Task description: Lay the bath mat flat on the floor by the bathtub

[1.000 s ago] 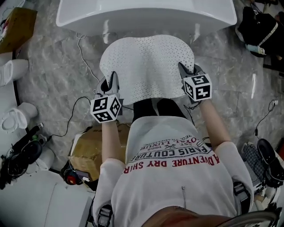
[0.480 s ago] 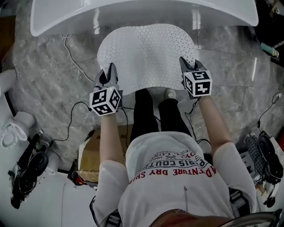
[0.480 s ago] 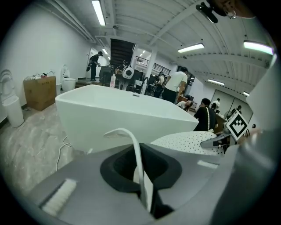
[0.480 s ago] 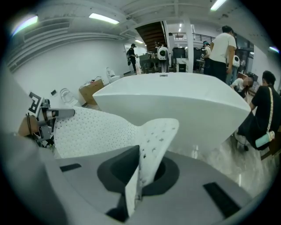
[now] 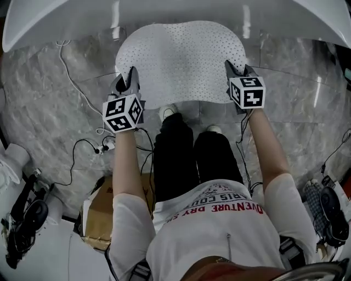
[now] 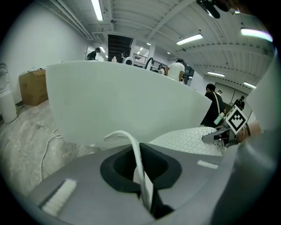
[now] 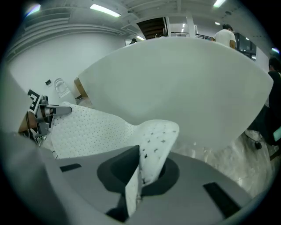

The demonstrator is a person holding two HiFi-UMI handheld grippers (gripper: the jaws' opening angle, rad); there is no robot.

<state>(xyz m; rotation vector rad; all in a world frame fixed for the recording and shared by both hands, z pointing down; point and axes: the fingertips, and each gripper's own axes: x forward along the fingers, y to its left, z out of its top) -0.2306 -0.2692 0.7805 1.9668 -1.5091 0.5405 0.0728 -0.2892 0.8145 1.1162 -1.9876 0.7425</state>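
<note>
You had left gripper (image 5: 129, 77) and right gripper (image 5: 238, 70) both clamped on mat (image 5: 181, 57), at its left and right edges. Mat looked light and floppy, its edges curling. Best held at the edges.

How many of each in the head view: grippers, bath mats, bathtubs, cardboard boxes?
grippers: 2 (left gripper, right gripper)
bath mat: 1
bathtub: 1
cardboard box: 1
total: 5
</note>
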